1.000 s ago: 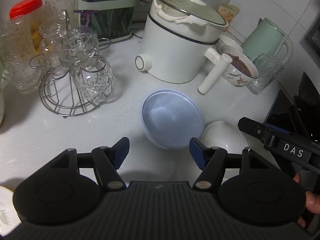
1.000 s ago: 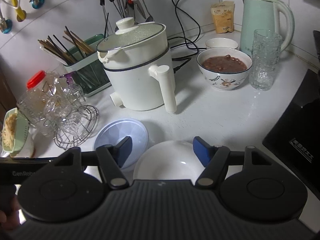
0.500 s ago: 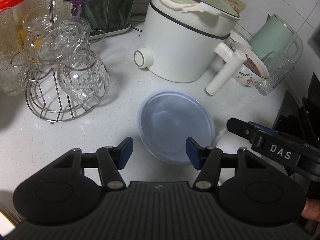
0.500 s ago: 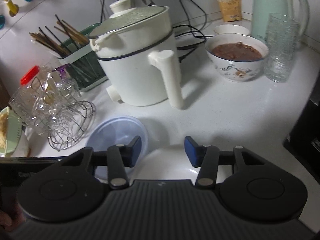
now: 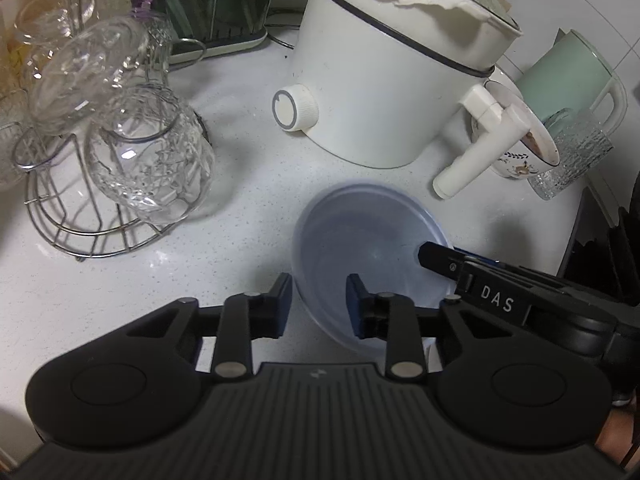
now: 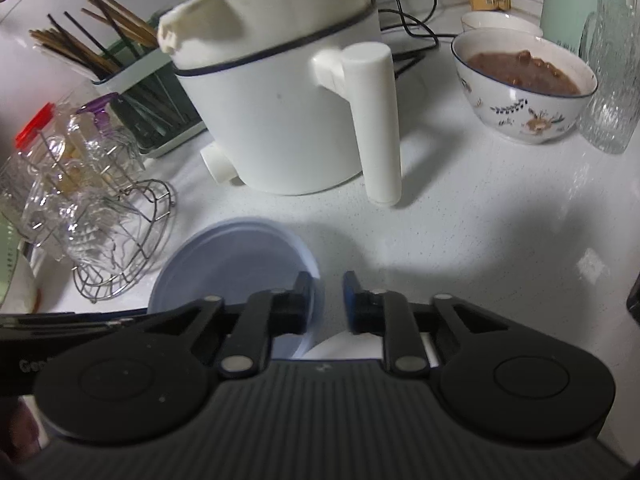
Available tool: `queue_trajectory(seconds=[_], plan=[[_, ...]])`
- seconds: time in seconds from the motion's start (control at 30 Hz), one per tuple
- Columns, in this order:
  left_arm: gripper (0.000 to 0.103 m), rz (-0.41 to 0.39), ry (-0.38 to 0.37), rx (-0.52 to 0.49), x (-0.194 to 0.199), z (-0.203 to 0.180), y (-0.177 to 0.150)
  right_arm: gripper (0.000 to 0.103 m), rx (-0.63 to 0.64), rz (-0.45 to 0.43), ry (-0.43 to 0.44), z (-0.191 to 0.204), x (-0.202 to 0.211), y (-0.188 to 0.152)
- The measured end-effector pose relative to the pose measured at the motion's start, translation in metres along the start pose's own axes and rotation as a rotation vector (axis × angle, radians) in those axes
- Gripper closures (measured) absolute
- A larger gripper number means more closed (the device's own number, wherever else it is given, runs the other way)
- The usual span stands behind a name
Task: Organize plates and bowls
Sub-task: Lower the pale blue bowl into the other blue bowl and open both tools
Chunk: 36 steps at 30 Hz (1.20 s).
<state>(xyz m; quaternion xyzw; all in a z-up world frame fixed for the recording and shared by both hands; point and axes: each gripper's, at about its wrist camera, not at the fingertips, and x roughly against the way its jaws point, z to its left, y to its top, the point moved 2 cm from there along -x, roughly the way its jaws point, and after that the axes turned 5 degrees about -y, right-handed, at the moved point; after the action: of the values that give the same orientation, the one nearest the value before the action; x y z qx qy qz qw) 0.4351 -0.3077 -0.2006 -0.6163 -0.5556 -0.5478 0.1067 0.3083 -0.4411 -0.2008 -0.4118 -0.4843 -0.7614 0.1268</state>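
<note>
Two bowls, one gripper closing on each

Blue bowl (image 5: 372, 256) sits on the counter (image 5: 248, 216) in front of the white cooker (image 5: 384, 92); the left gripper (image 5: 318, 304) has pinched its near rim between narrow jaws. A white bowl (image 6: 340, 350) lies just beside it, mostly hidden; the right gripper (image 6: 326, 300) stands nearly closed over its rim, though contact is hidden. Best to lift both straight and level, keeping clear of the glass rack (image 5: 100, 200) and cooker handle (image 6: 376, 120).

White speckled countertop (image 6: 480, 208), white tiled wall (image 5: 580, 8).
</note>
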Motion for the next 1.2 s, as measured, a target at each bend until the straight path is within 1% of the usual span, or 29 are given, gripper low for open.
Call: queue_trajectory(seconds=[0.17,0.4,0.7,1.0,1.2], plan=[[0.072,-0.005,0.008,0.005,-0.003,0.001,0.007,0.089,-0.001,-0.006,0.033,0.003,-0.003,0.002],[0.072,-0.007,0.015,0.004,0.012,-0.001,0.014,0.090,-0.032,-0.012,0.060,0.006,0.008,0.006],[0.072,-0.022,-0.002,0.000,0.050,-0.007,0.019,0.090,-0.092,-0.045,0.088,0.013,0.046,0.015],[0.072,-0.038,-0.025,-0.006,0.093,-0.011,0.012,0.090,-0.108,-0.066,0.091,0.023,0.079,0.014],[0.072,-0.050,-0.040,-0.019,0.118,-0.013,0.004,0.090,-0.091,-0.084,0.087,0.033,0.104,0.014]])
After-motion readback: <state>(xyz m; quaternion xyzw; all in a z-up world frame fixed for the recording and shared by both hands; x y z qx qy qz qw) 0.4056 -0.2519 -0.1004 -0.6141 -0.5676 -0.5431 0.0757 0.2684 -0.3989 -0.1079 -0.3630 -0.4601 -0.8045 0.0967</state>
